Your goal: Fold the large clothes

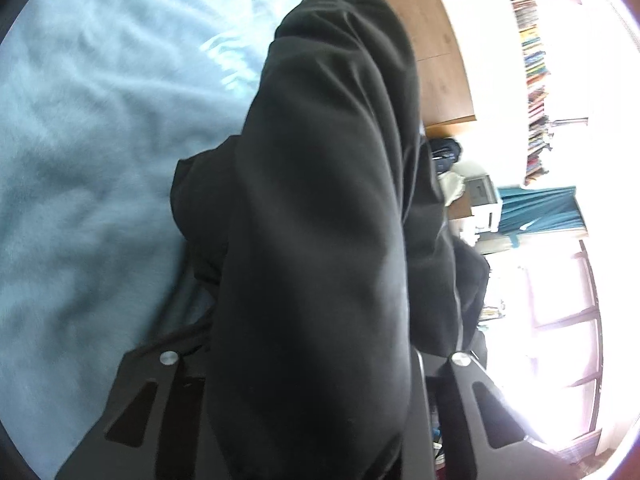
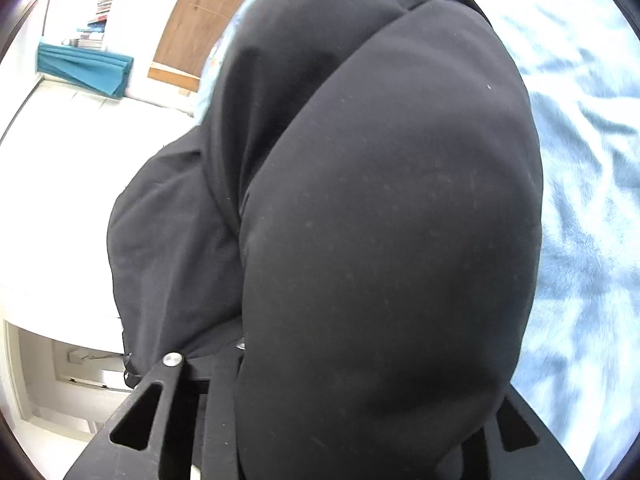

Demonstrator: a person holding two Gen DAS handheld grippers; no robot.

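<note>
A large black garment (image 1: 328, 184) fills the middle of the left wrist view, draped up and over my left gripper (image 1: 312, 364), which is shut on a thick fold of it. The fingertips are buried under the cloth. In the right wrist view the same black garment (image 2: 392, 200) bulges over my right gripper (image 2: 344, 364), which is also shut on a bunched fold with its tips hidden. The cloth hangs lifted above a light blue fleecy blanket (image 1: 100, 160) (image 2: 580, 168) that covers the bed.
Beyond the bed lie a wooden floor (image 1: 432, 40), a wall of bookshelves (image 1: 532, 60), a teal cloth (image 1: 536, 212) and a bright window (image 1: 560, 312). White furniture (image 2: 72, 168) stands beside the bed in the right wrist view.
</note>
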